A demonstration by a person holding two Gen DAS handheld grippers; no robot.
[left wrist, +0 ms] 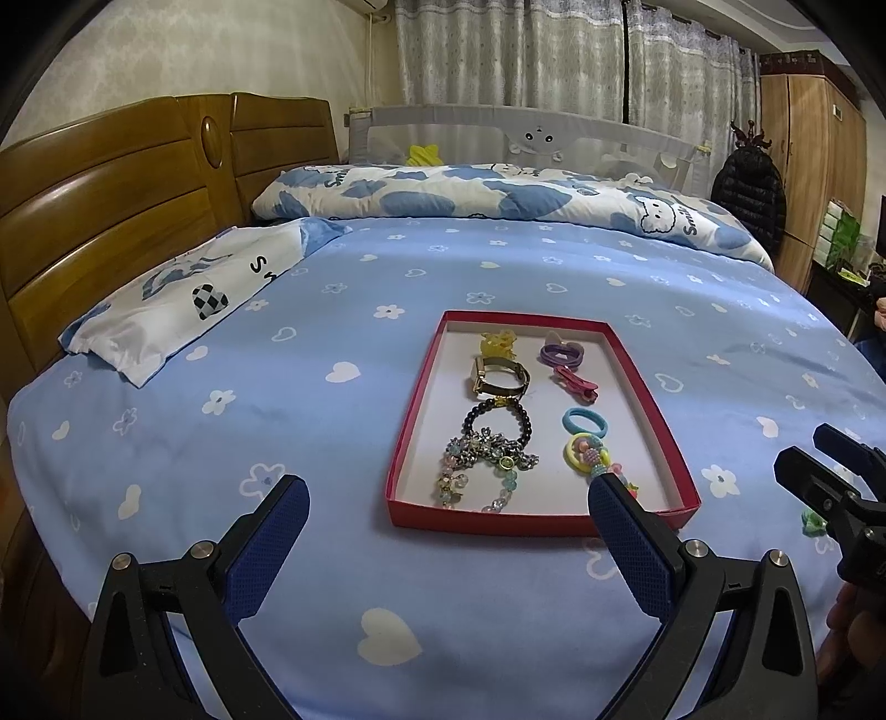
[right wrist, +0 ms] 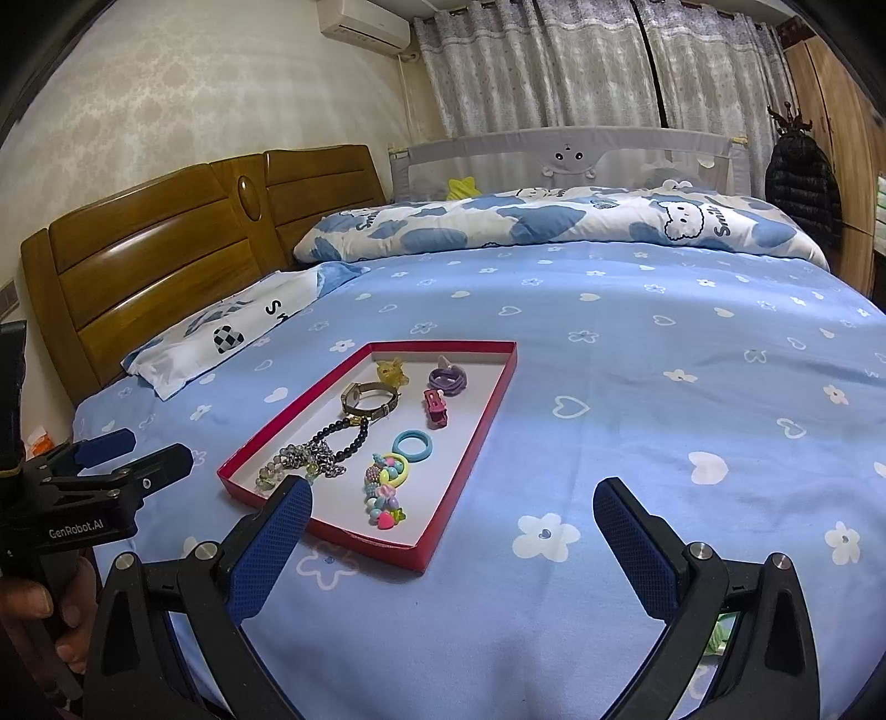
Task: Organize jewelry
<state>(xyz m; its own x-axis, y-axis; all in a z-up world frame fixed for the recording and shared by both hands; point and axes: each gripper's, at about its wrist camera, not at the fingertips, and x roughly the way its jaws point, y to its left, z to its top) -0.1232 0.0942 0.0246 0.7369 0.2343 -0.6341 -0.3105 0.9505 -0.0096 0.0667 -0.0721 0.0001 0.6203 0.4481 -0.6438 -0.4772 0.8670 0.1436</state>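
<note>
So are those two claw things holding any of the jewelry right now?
No. The left gripper and the right gripper are both open and empty; every piece visible in the red tray lies loose, untouched.

A bed with a light blue sheet (left wrist: 343, 310) printed with white hearts and flowers fills both views. A wooden headboard (left wrist: 111, 210) stands along its left side, and a white-and-blue pillow (left wrist: 183, 299) lies just beside it. Across the far edge lies a rolled duvet (left wrist: 498, 194) — white with blue patches and cartoon faces. Behind it stands a grey mesh bed rail (right wrist: 565, 155), then patterned curtains (right wrist: 554, 61). An air conditioner (right wrist: 362, 22) hangs high on the wall; a black puffer jacket (left wrist: 747, 194) hangs near a wooden wardrobe (left wrist: 803, 149).
</note>
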